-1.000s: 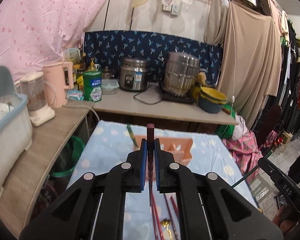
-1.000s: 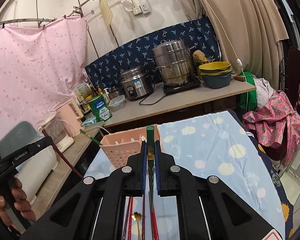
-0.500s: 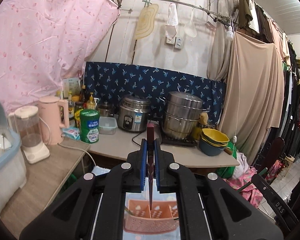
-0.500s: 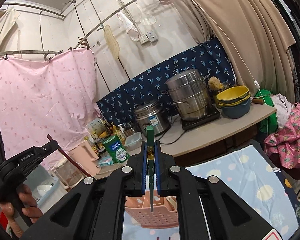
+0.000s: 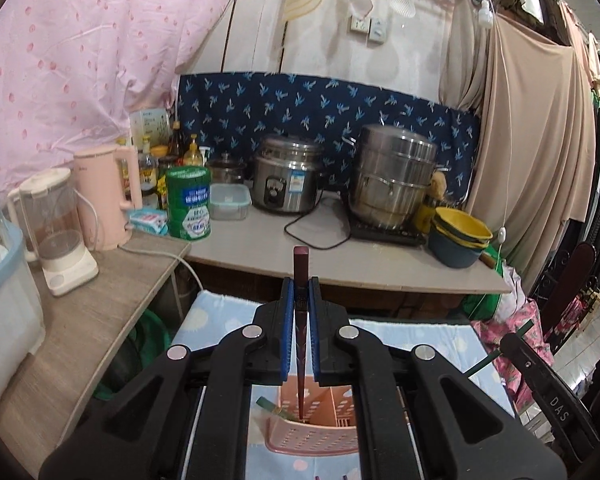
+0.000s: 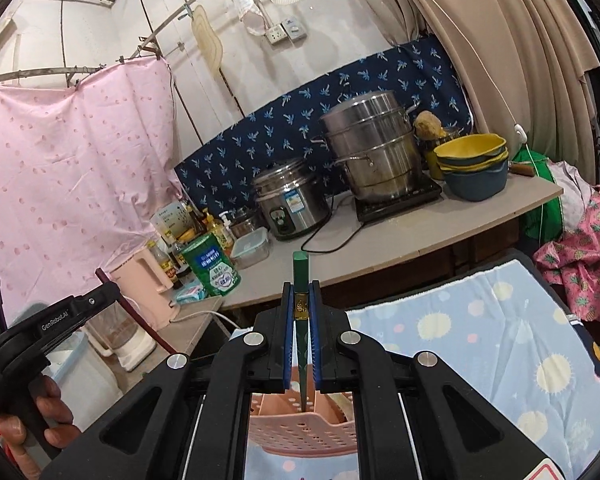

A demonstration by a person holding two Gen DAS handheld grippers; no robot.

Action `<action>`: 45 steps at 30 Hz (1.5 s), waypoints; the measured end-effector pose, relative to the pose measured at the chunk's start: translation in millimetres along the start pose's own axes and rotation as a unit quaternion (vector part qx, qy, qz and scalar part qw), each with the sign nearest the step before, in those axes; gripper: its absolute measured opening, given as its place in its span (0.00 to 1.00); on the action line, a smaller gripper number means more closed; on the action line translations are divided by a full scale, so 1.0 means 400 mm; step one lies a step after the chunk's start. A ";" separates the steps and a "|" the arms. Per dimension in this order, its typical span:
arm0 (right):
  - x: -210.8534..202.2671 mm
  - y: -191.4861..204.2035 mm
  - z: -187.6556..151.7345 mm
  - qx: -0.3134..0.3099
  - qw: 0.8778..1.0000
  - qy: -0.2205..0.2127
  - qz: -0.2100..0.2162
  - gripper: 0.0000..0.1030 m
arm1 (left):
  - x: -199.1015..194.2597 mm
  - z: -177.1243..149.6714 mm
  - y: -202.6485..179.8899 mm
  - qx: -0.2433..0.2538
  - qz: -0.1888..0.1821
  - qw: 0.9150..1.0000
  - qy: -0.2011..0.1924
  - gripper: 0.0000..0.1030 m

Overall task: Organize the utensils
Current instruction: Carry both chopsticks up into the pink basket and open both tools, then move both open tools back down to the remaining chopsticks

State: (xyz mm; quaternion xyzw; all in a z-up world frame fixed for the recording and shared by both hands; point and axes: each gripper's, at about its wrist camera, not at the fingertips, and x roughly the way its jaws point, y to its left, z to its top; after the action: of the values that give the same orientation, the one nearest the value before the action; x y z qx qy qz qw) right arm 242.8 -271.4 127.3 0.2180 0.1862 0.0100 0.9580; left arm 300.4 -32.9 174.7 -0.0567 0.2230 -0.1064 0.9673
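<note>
Both tongs are holding a chopstick upright, tip down, directly over the pink basket, so the coming move turns on a straight drop along each stick's long axis. The left tongs [image 5: 301,312] are gripping a dark red chopstick [image 5: 301,320] between the blue pads; its tip is hanging just inside the rim of the basket [image 5: 312,436], close to where a green stick [image 5: 274,408] is already leaning at the left. The right tongs [image 6: 301,316] are clamping a green chopstick [image 6: 301,320] the same way, its point sitting just above or just inside the basket [image 6: 300,436]; which compartment I cannot tell. The basket is lying below and just ahead of both tongs on the blue spotted worktop [image 6: 500,340]. Neither hand looks clearly nearer.
</note>
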 end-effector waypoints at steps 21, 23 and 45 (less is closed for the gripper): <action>0.017 -0.017 -0.061 -0.001 0.999 0.031 -0.022 0.22 | 0.014 -0.064 0.014 -0.005 0.011 0.999 0.032 0.34; 0.002 -0.015 -0.064 0.001 0.999 0.030 -0.020 0.22 | 0.000 -0.065 0.013 -0.006 0.011 0.999 0.031 0.36; -0.250 0.005 -0.286 -0.017 0.995 0.095 -0.004 0.24 | -0.210 -0.288 0.023 -0.008 -0.012 0.995 0.096 0.44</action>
State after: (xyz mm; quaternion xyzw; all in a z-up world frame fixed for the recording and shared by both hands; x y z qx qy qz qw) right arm 108.4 -232.3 67.6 0.1989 0.2774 0.0299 0.9395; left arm 177.1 -11.7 105.5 -0.0562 0.3151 -0.1210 0.9397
